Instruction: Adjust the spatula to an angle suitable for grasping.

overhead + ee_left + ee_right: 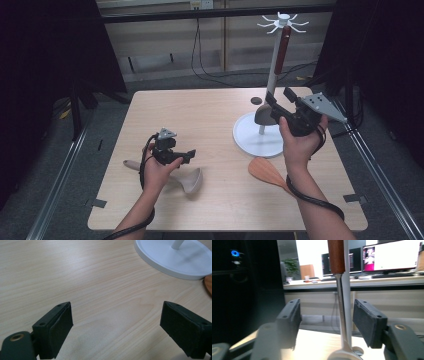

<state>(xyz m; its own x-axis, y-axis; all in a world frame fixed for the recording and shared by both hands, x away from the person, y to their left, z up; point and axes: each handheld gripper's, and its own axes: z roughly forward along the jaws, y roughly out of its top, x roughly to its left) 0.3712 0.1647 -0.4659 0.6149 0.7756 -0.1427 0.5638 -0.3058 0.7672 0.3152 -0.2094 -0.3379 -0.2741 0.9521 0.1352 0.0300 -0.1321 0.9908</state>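
Right gripper [325, 322] fingers wide around the hanging ladle [281, 50]'s thin stiff slippery metal shank; grip there; left gripper [117, 327] fingers wide, empty.

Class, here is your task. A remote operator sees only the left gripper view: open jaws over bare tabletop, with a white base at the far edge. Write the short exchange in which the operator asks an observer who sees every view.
Operator: What stands on that white base?
Observer: A white pole with a red-handled ladle hanging from its top hooks.
Operator: Where is the right gripper?
Observer: At the stand, jaws open on either side of the ladle's metal shaft.
Operator: Anything close to my left gripper?
Observer: A beige spoon lies on the table beneath that hand.
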